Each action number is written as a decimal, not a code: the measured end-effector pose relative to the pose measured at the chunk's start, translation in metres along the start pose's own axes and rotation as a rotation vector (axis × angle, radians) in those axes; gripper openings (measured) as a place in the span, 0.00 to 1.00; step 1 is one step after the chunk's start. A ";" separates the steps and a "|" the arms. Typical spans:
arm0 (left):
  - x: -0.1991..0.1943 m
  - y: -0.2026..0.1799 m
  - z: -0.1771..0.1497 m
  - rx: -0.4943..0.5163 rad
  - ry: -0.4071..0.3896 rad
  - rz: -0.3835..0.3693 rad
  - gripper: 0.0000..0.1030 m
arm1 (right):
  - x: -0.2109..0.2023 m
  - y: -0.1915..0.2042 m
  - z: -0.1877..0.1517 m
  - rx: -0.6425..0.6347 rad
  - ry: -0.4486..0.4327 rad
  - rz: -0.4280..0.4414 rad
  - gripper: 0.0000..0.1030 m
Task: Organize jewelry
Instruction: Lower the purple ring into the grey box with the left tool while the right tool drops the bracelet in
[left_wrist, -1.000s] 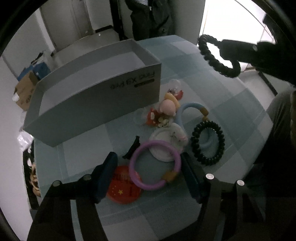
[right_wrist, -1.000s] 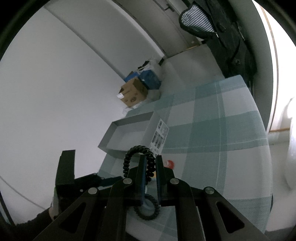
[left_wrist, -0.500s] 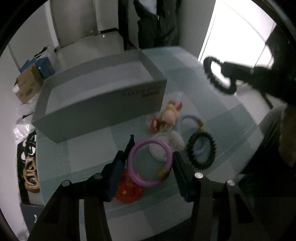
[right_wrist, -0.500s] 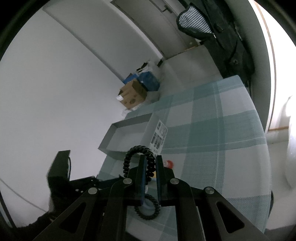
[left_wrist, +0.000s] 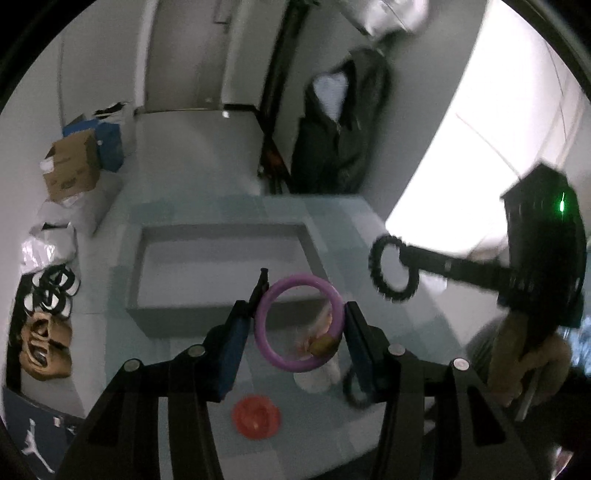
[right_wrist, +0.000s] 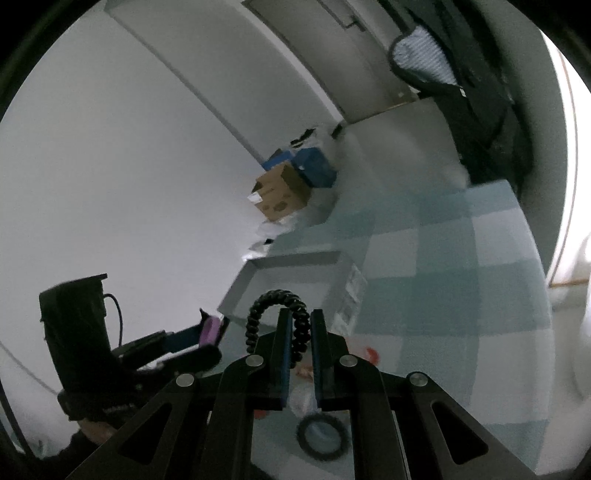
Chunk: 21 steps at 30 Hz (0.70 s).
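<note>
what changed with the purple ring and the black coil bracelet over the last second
The left gripper closed its jaws on the purple ring, which lay on the table a second ago, and lifted it clear, now in front of the grey box. The right gripper stays shut on the black coil bracelet, held in the air. The red disc stayed on the table.

The room is dimly lit, with glare blown out at the window (left_wrist: 461, 155). Both views are softened by motion blur and bent by fisheye distortion near the black edges.
</note>
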<state>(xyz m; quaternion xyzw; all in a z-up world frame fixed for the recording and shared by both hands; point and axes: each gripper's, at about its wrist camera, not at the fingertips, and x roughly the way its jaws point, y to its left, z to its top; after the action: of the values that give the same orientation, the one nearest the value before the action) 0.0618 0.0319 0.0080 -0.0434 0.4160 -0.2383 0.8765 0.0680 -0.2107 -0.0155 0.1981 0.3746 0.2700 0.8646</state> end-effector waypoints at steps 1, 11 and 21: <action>0.002 0.004 0.004 -0.016 -0.004 0.011 0.45 | 0.003 0.001 0.004 0.003 0.003 0.006 0.09; 0.025 0.039 0.037 -0.124 -0.003 0.084 0.45 | 0.061 0.021 0.046 -0.081 0.070 -0.007 0.09; 0.048 0.060 0.033 -0.150 0.083 0.083 0.45 | 0.101 0.005 0.052 -0.039 0.121 -0.024 0.09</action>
<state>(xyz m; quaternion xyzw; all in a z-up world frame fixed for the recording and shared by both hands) 0.1355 0.0586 -0.0207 -0.0818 0.4703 -0.1716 0.8618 0.1639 -0.1518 -0.0341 0.1598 0.4233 0.2785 0.8472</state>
